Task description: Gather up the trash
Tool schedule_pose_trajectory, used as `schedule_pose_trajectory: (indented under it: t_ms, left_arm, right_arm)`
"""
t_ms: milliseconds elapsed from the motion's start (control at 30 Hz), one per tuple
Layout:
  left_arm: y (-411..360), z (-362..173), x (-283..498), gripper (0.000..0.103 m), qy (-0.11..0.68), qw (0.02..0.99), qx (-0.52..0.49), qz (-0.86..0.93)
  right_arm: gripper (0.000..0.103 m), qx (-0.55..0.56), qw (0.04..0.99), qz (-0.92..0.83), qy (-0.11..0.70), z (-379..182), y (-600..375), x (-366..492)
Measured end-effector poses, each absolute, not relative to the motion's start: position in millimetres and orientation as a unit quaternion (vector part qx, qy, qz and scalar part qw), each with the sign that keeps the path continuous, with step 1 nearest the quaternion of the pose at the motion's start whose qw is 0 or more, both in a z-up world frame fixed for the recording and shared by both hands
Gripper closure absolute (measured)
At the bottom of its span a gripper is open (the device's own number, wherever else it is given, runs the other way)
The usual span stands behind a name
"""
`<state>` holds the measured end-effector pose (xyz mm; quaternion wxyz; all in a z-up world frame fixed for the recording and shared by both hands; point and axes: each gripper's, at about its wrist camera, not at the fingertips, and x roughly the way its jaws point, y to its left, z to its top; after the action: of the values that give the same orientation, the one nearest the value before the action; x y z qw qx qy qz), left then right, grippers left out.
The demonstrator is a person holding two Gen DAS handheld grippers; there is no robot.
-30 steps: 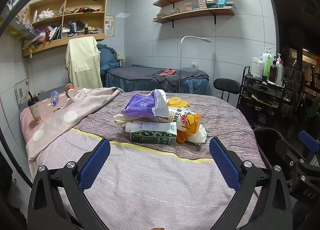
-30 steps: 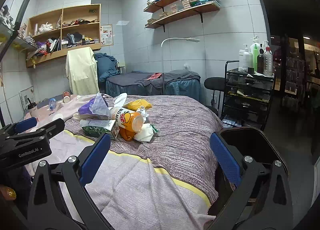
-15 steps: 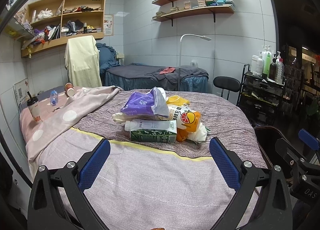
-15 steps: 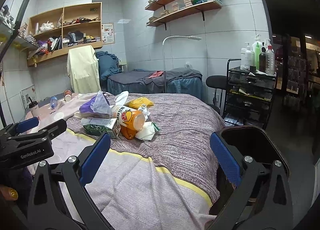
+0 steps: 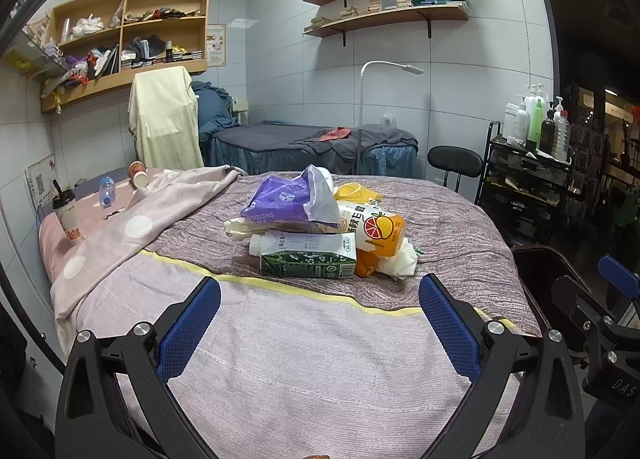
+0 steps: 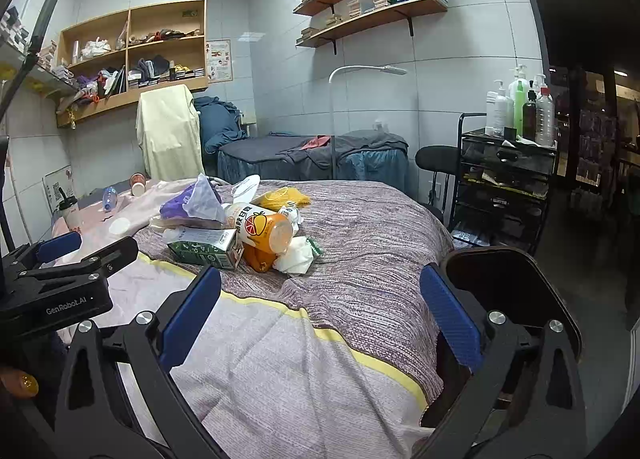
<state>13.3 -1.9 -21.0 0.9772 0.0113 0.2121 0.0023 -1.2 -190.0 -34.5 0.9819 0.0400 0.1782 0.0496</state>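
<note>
The trash pile (image 5: 320,231) sat mid-bed, on the mauve striped blanket (image 5: 448,235) just past its yellow band. At the front lay a green-and-white carton (image 5: 308,257) on its side; a purple plastic bag (image 5: 288,201) was heaped on top of it, and an orange-fruit drink bottle (image 5: 376,229) leaned against the carton's right end. A crumpled white tissue (image 5: 400,261) touched the bottle's near side, and a yellow wrapper (image 5: 352,192) peeked out behind. From the right wrist view the same heap showed up left of centre, bottle (image 6: 264,229) pointing its base at the camera.

The left gripper (image 5: 320,321) hovered over the pale near end of the bed (image 5: 304,371), its blue-padded fingers (image 5: 188,329) spread wide with nothing between them, well short of the pile. The right gripper (image 6: 320,319) hung over the bed's right corner, fingers (image 6: 450,317) equally wide and empty. Beside that corner stood a dark bin (image 6: 508,287). Further left on the bed, a lidded cup with a straw (image 5: 66,213) stood upright by a pink spotted cover (image 5: 132,227).
</note>
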Motion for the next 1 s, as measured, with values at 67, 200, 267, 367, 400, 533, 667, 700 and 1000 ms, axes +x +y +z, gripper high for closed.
schedule_pose_trajectory:
  t_ms: [67,200,267,367,400,533,667,700,1000]
  left_arm:
    - [-0.2,-21.5,14.8,0.006,0.215,0.977,0.012,0.005]
    - [0.5,-21.4,16.7,0.006,0.218,0.976,0.012,0.007]
    - [0.9,-21.9,17.4,0.006,0.219,0.976,0.013,0.007]
    - [1.2,-22.5,18.3,0.006,0.22,0.975,0.013,0.007]
    - [1.6,-22.6,18.6,0.006,0.221,0.975,0.013,0.007]
    - [0.9,-23.0,20.6,0.006,0.223,0.975,0.015,0.005]
    - [2.3,-26.4,25.7,0.006,0.235,0.972,0.021,-0.002]
    - [3.7,-27.9,28.4,0.006,0.242,0.97,0.021,-0.006]
    - [19.8,-37.5,67.0,0.006,0.285,0.956,0.055,-0.03]
  right_arm:
    - [0.005,0.039,0.982,0.051,0.18,-35.2,-189.6,-0.4]
    - [0.005,0.038,0.981,0.053,0.184,-38.3,-188.2,0.9]
    - [0.005,0.036,0.98,0.055,0.185,-38.6,-187.2,1.5]
    - [0.005,0.033,0.98,0.058,0.188,-39.1,-185.4,2.6]
    - [0.005,0.033,0.98,0.059,0.189,-39.2,-185.0,3.3]
    - [0.005,0.029,0.979,0.061,0.194,-40.1,-183.9,7.3]
    - [0.005,0.017,0.976,0.068,0.208,-41.8,-180.6,15.1]
    - [0.005,0.012,0.975,0.07,0.212,-42.5,-179.6,18.5]
    - [0.005,-0.066,0.953,0.122,0.269,-48.7,-160.3,78.4]
